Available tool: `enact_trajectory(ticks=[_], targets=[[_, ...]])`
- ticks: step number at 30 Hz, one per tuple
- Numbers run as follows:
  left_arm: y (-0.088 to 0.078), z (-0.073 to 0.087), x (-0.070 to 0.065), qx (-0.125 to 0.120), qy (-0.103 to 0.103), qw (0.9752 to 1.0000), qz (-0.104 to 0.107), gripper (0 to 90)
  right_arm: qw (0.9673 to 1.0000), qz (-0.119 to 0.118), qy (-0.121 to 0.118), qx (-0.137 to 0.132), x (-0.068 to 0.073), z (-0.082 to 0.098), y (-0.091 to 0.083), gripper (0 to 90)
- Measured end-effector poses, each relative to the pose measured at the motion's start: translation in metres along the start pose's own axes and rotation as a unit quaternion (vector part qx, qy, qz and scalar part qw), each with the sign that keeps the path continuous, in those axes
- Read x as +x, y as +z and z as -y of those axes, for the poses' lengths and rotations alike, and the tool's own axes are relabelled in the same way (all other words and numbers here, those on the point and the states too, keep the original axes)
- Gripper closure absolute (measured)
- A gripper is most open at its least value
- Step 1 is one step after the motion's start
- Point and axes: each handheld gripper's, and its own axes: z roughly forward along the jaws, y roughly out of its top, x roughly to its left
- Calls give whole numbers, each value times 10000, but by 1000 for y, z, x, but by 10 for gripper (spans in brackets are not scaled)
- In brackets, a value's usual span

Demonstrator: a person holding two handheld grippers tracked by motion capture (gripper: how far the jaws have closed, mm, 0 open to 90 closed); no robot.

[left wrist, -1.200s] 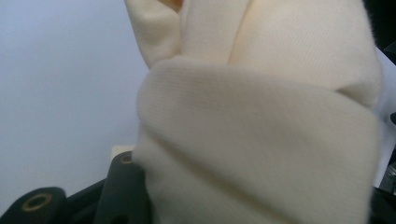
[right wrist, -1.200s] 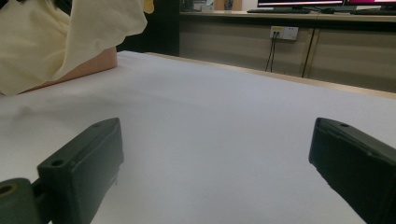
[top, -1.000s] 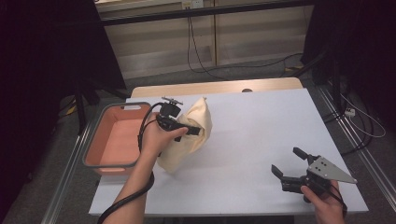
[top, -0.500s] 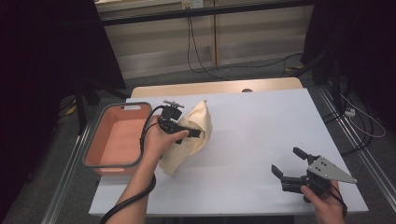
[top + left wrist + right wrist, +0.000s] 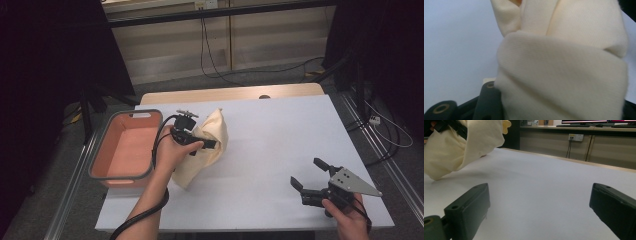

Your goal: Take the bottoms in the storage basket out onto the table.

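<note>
A cream cloth point(image 5: 207, 147) hangs lifted over the left part of the white table point(image 5: 280, 135), its lower end touching the surface. My left gripper point(image 5: 214, 144) is shut on the cloth, held up in a hand beside the tub. In the left gripper view the cream cloth point(image 5: 564, 65) bulges over the jaws from close up. My right gripper point(image 5: 310, 175) rests near the table's front right corner, open with nothing between its jaws. The right gripper view looks across the table at the cream cloth point(image 5: 461, 145) far to the left, with my right gripper point(image 5: 539, 207) wide apart.
A salmon-coloured tub point(image 5: 102, 172) with a grey rim stands at the table's left edge, with nothing inside. A wooden strip point(image 5: 235, 94) runs along the table's far side. Cables point(image 5: 210, 55) trail over the floor behind.
The left hand with the cloth has shifted very slightly; the cloth stays lifted. The right gripper has not moved.
</note>
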Motion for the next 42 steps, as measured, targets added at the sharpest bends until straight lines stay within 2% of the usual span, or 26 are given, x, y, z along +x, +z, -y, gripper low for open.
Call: enact_trajectory(ticks=[42], targets=[[25, 14, 3, 10, -22, 10000, 14, 444, 10000, -13, 3, 5, 0, 0, 0, 31]])
